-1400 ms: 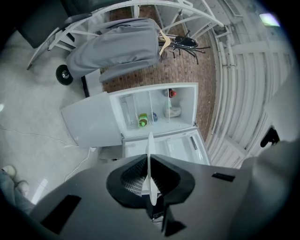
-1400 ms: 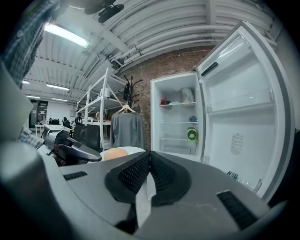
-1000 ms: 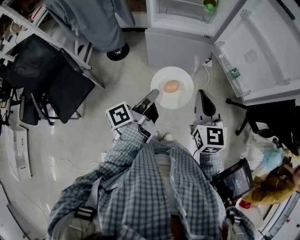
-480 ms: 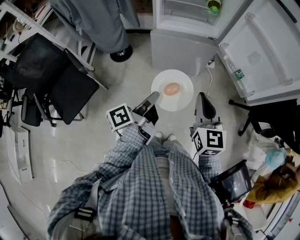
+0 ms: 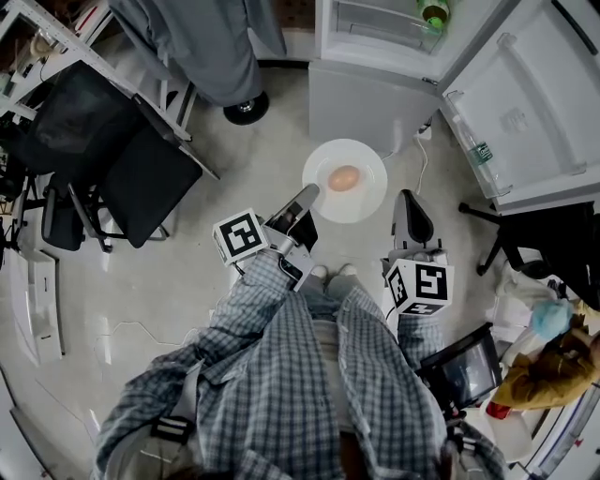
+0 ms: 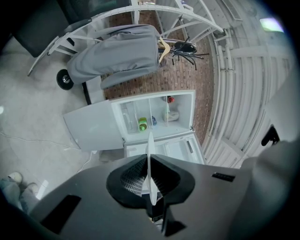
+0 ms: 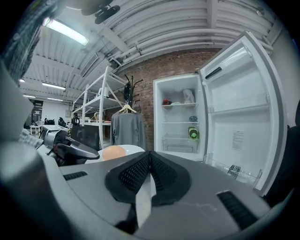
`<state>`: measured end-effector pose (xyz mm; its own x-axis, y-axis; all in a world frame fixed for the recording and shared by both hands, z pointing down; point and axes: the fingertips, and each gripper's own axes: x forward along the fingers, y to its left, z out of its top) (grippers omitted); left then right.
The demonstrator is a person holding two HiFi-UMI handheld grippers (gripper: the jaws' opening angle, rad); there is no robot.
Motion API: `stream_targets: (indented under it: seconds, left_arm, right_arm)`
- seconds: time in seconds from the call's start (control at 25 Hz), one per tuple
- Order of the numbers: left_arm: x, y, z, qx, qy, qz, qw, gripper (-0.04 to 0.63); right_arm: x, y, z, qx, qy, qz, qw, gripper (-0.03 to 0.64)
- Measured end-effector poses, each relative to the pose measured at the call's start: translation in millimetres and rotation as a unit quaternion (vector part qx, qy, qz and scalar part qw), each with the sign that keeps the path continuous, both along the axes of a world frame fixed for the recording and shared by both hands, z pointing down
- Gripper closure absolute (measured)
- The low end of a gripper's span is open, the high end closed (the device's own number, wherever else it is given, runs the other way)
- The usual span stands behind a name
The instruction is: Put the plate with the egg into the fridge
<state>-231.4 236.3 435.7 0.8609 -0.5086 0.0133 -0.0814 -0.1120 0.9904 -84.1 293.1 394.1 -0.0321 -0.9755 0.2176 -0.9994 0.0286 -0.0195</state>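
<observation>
A white plate (image 5: 361, 199) with a tan egg (image 5: 343, 178) on it hangs above the floor in front of the open fridge (image 5: 370, 89). My left gripper (image 5: 309, 193) is shut on the plate's left rim. In the left gripper view the plate (image 6: 150, 143) shows edge-on as a thin white line between the jaws of the left gripper (image 6: 149, 159). My right gripper (image 5: 403, 195) sits just off the plate's right rim. Its jaws are shut, with nothing seen between them. The right gripper view has the egg (image 7: 114, 152) and plate (image 7: 132, 148) left of the right gripper (image 7: 150, 153).
The fridge door (image 5: 525, 94) stands swung open to the right, a bottle (image 5: 473, 150) in its shelf. A green bottle (image 5: 432, 12) stands inside. A grey coat on a wheeled rack (image 5: 202, 42) and black chairs (image 5: 112, 155) are at the left. A person (image 5: 553, 352) sits at lower right.
Both grippers and the plate keep the same pose. In the head view the fridge and its door have slid a little up and right, and the shoes below the plate show more.
</observation>
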Motion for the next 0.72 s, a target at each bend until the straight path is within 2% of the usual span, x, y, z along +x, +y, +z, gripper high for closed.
stream_targets:
  seconds: [0.12,0.28,0.56,0.72]
  left_arm:
    - [-3,-1,-2,-0.004,0.005,-0.004,1.0000,0.577]
    - [-4,-4,4,0.000,-0.016,-0.001,0.9999,0.577]
    - [10,-11,7,-0.010,0.001,-0.012,0.9999,0.577]
    - [25,-24,10,-0.013,-0.002,-0.017,0.9998,0.577]
  right_arm:
    - [-2,0,4,-0.004,-0.003,0.002,1.000,0.610]
    - [4,3,11,-0.014,-0.005,0.007,1.000,0.611]
    - [26,-9,12,-0.011,-0.006,0.009,1.000,0.611]
    - [41,-23,12,-0.011,-0.004,0.003,1.000,0.611]
